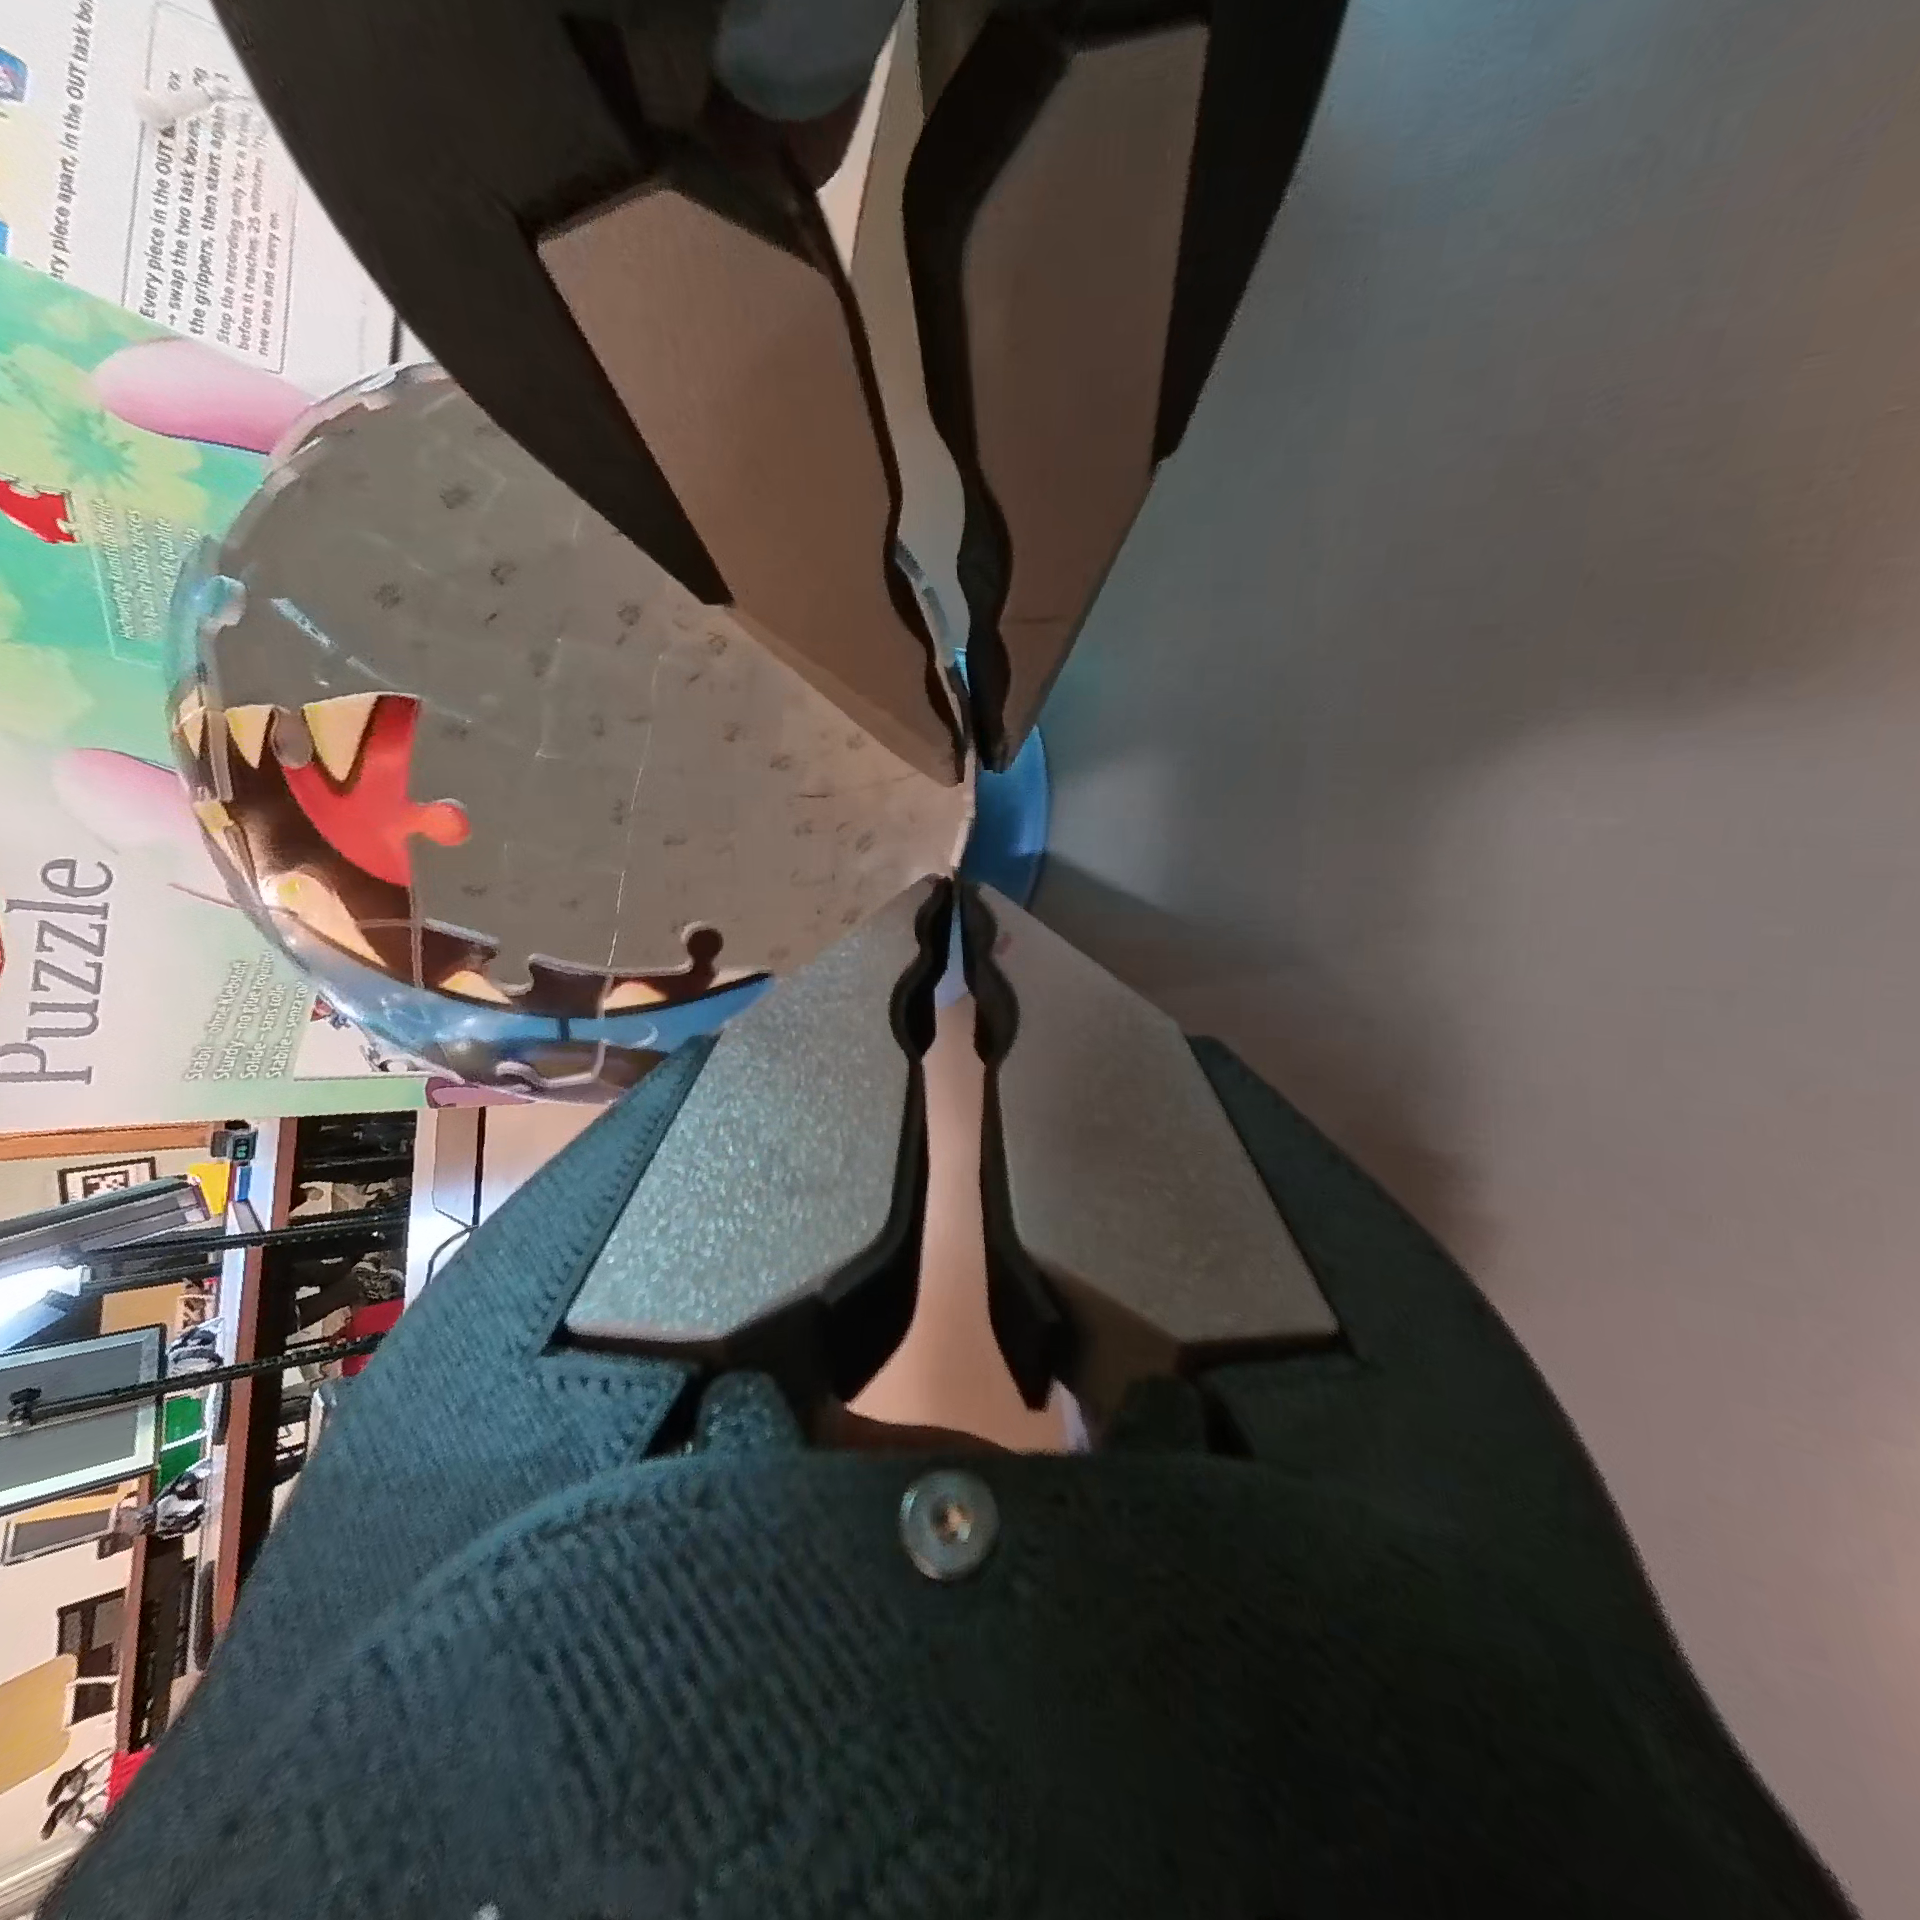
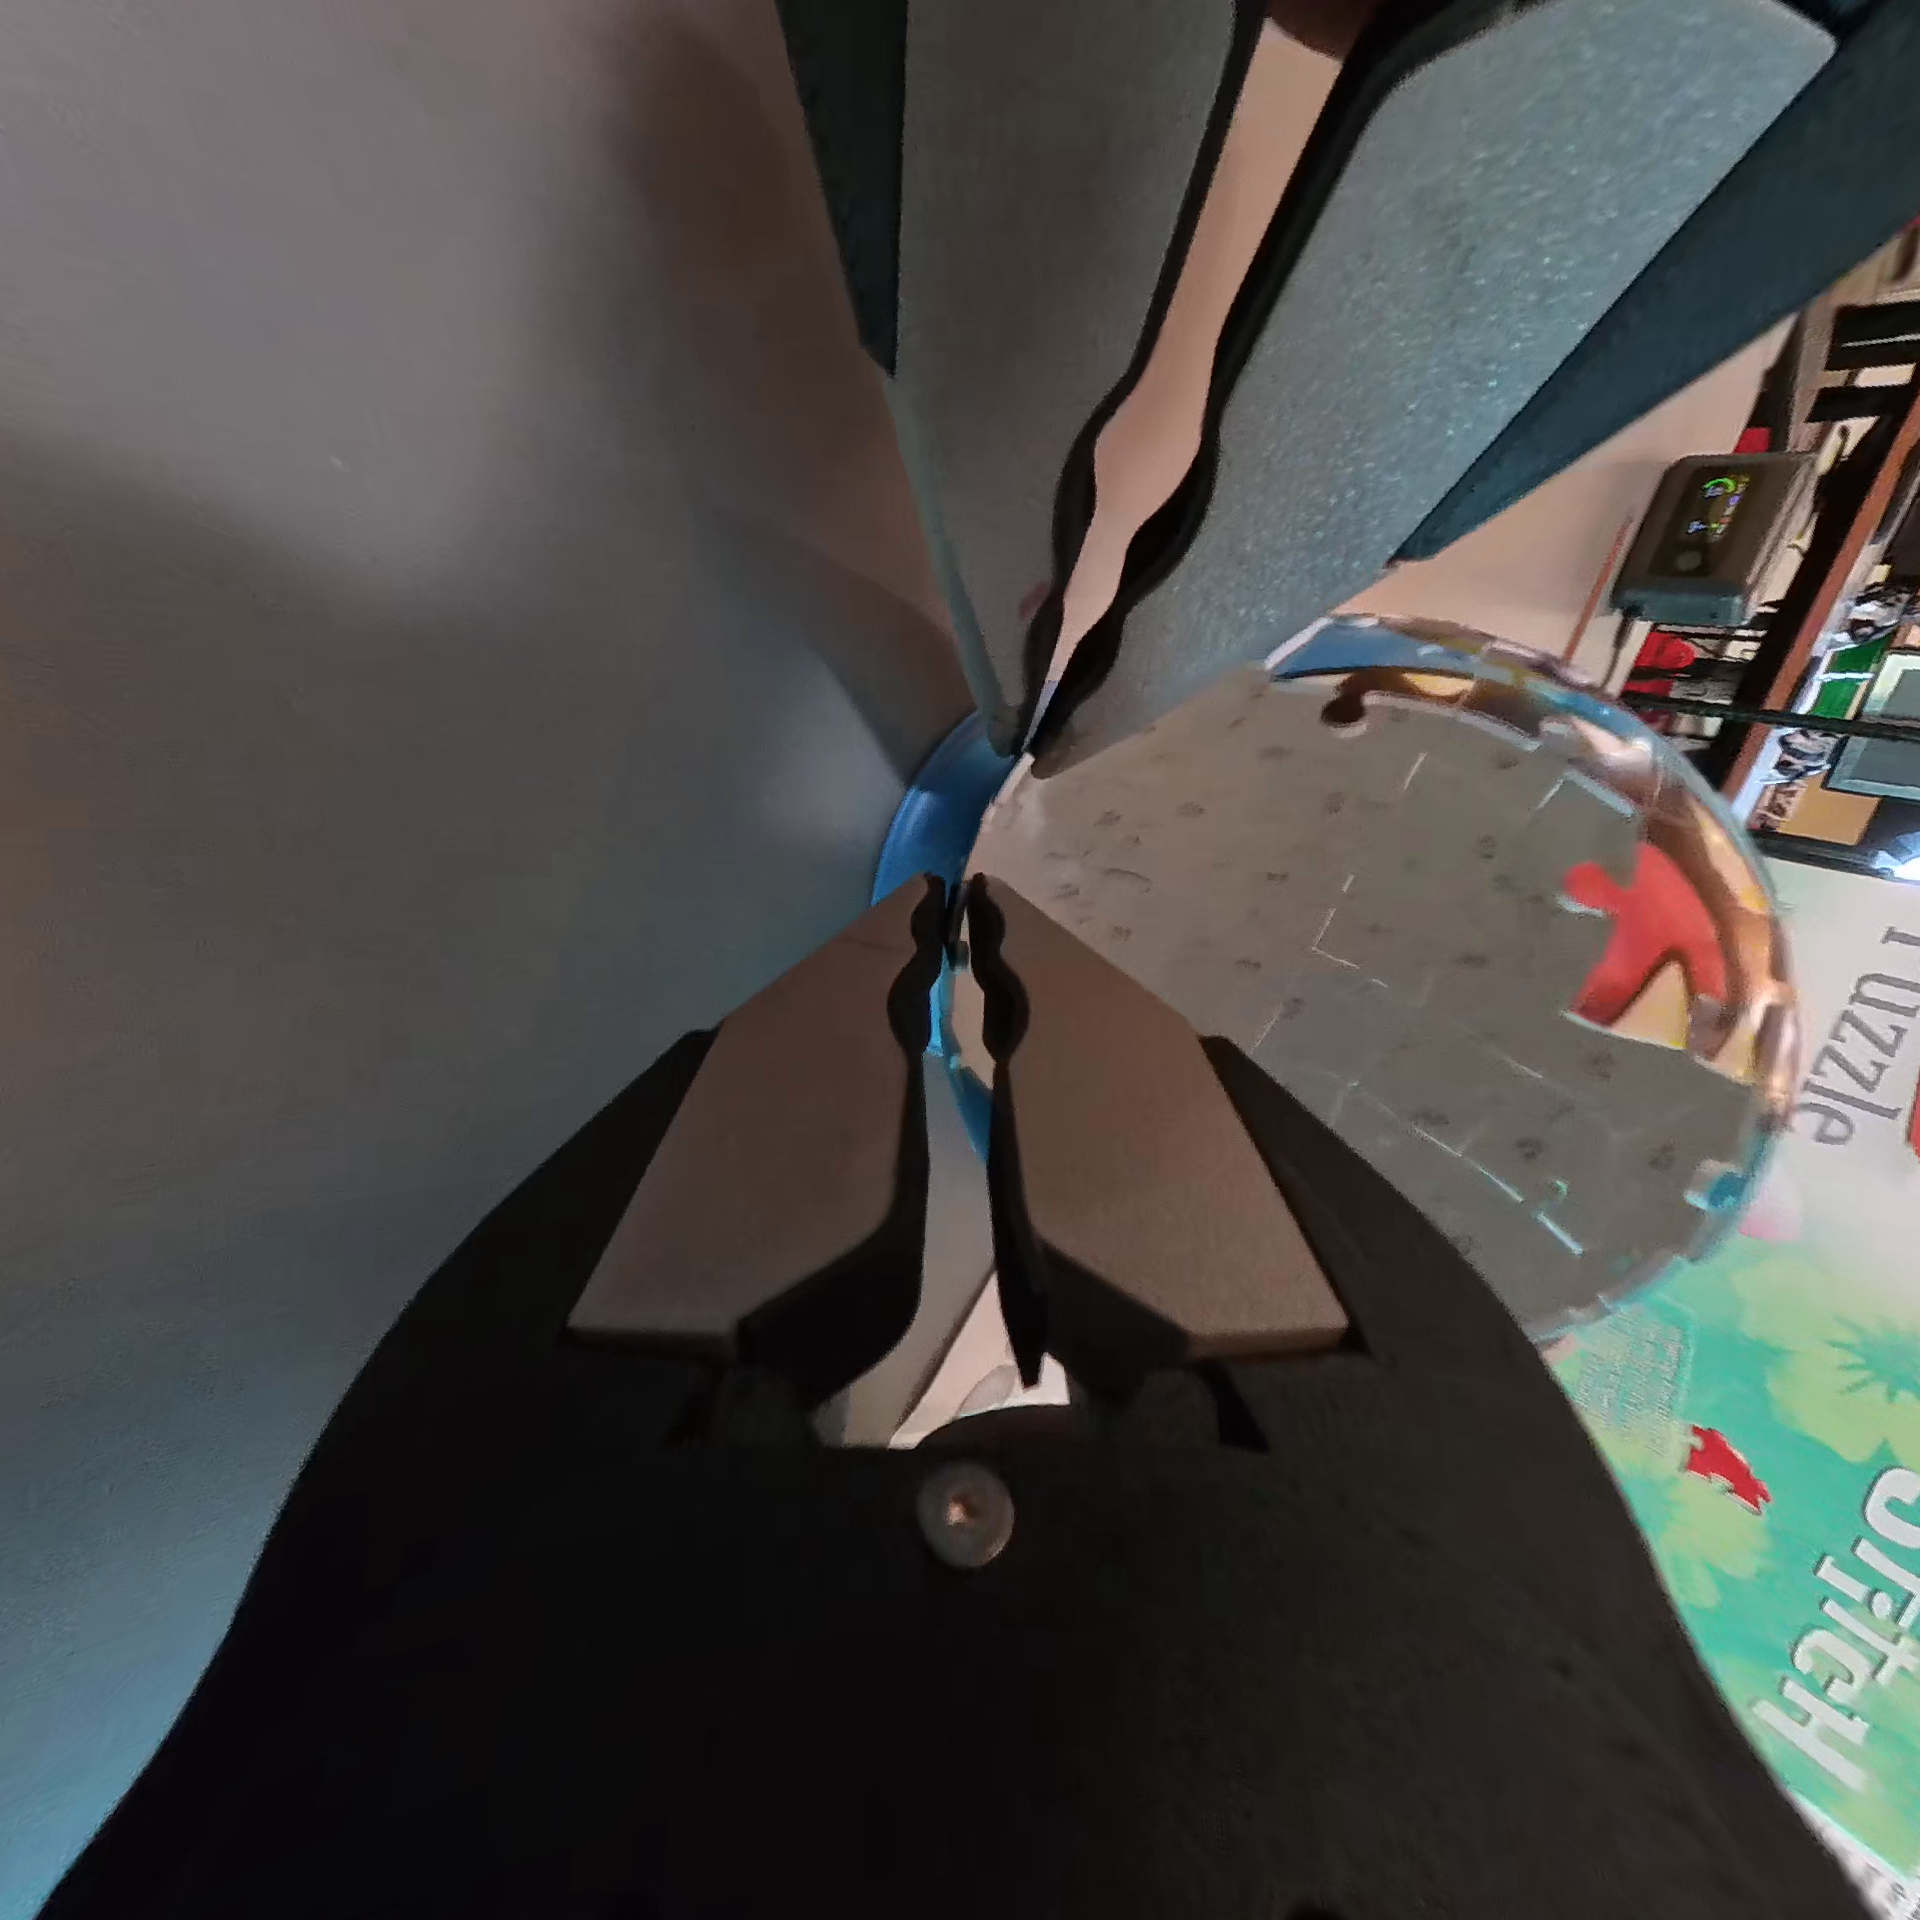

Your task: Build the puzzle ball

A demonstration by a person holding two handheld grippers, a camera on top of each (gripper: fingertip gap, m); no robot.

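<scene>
Left wrist view puts my left gripper (image 1: 958, 899) nose to nose with the right gripper (image 1: 975, 764), both jaws pinched nearly shut on the rim of the half-built puzzle ball (image 1: 582, 748), which hangs above the printed puzzle box (image 1: 94, 582). I judge I should hold the rim steady and press the seam gently, without twisting. Its curved shell is glossy plastic, grey inside, with knobbed interlocking edges; a red piece (image 2: 1631, 935) shows.

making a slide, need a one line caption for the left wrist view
Left gripper and right gripper meet tip to tip, both shut on the rim of a half-built puzzle ball.
</scene>
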